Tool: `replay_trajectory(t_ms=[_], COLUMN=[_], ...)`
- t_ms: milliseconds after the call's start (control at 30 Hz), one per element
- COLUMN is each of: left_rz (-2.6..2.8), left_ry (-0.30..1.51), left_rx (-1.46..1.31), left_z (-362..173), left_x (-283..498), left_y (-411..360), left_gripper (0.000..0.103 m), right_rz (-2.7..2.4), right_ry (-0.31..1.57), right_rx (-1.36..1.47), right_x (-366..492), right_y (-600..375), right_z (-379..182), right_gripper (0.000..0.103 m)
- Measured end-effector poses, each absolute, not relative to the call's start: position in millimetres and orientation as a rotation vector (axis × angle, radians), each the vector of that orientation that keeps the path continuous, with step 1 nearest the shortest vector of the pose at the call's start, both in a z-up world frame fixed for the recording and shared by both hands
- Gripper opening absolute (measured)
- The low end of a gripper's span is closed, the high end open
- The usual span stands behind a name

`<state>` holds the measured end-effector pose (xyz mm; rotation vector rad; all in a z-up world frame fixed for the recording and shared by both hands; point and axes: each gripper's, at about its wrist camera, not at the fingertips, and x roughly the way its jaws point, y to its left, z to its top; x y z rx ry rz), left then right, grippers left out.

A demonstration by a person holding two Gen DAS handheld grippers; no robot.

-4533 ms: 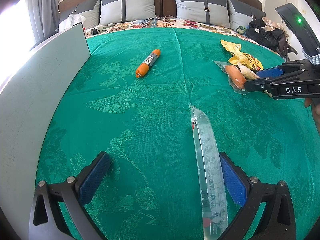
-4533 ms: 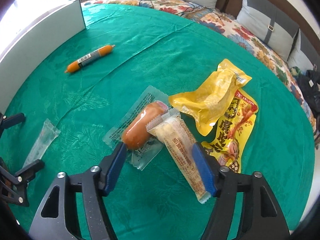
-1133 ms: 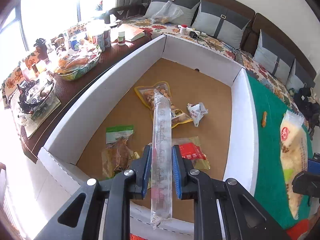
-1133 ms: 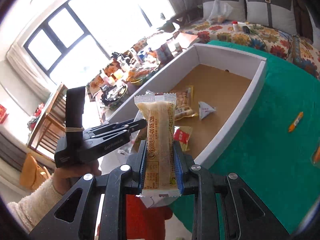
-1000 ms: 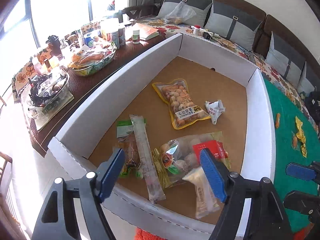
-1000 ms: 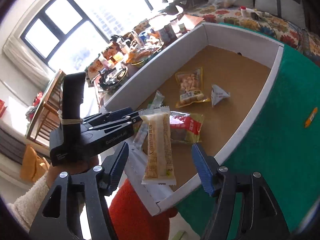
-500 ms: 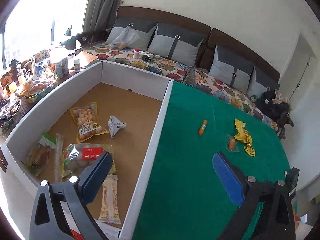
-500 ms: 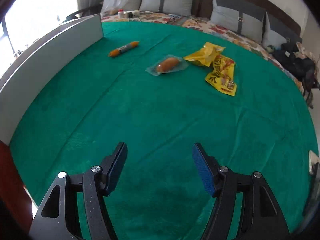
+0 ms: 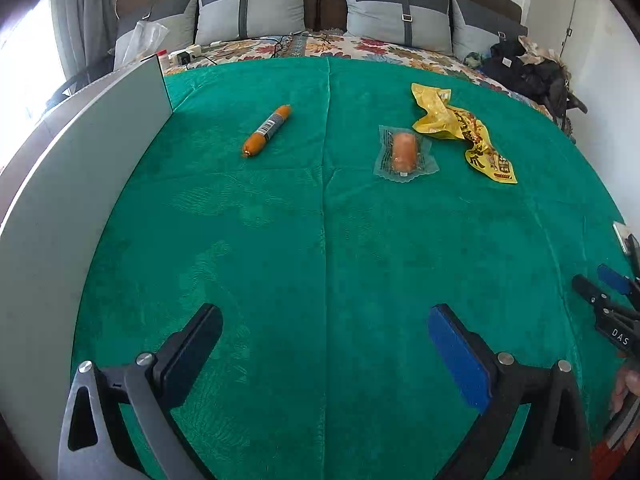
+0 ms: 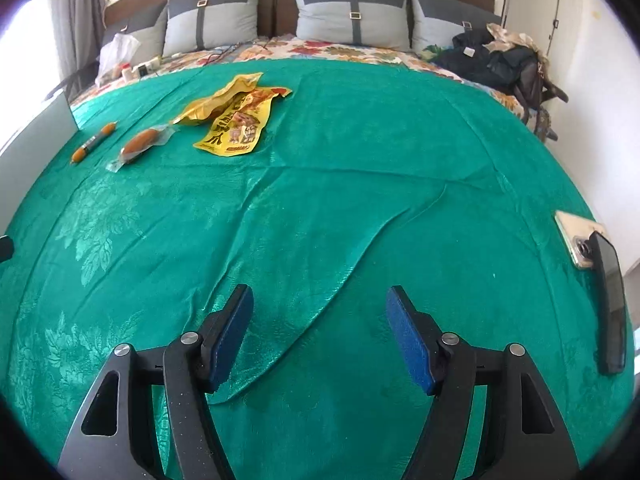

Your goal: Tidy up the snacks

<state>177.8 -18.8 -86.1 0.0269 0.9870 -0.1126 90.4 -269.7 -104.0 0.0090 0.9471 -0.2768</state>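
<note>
On the green cloth (image 9: 320,240) lie an orange sausage stick (image 9: 266,131), a clear-wrapped sausage (image 9: 404,152) and two yellow snack packets (image 9: 460,128). They also show in the right wrist view: the stick (image 10: 94,142), the wrapped sausage (image 10: 140,142) and the yellow packets (image 10: 236,120). My left gripper (image 9: 326,348) is open and empty above the near cloth. My right gripper (image 10: 320,332) is open and empty; it shows at the right edge of the left wrist view (image 9: 608,304). The white box wall (image 9: 76,184) stands at left.
Two phones (image 10: 596,276) lie at the cloth's right edge. Grey pillows (image 9: 252,12) and a floral sheet (image 9: 360,46) lie behind the cloth. A dark bag (image 10: 500,64) sits at the far right. A plastic bag (image 10: 116,52) and small items lie at the far left.
Both grippers dropped their snack packets into the white box, opened, and swung back over the green cloth. The box interior has left both views.
</note>
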Motion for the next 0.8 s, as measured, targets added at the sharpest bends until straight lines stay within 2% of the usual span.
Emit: replay_trajectory(t_ms=[200, 800], left_rz=[-0.068, -0.058], left_ry=[0.984, 0.947], left_rx=[0.09, 0.022], left_z=[-108.9, -113.0], left_x=[194.7, 195.9], left_y=[-27.7, -16.4], left_gripper=[0.102, 0.103], right_rz=[-0.27, -0.281], right_ry=[0.948, 0.954], right_rx=[-0.007, 0.083], right_x=[93.0, 91.0], right_y=[-275.6, -288.0], right_z=[-110.0, -113.2], right_gripper=[0.077, 0.089])
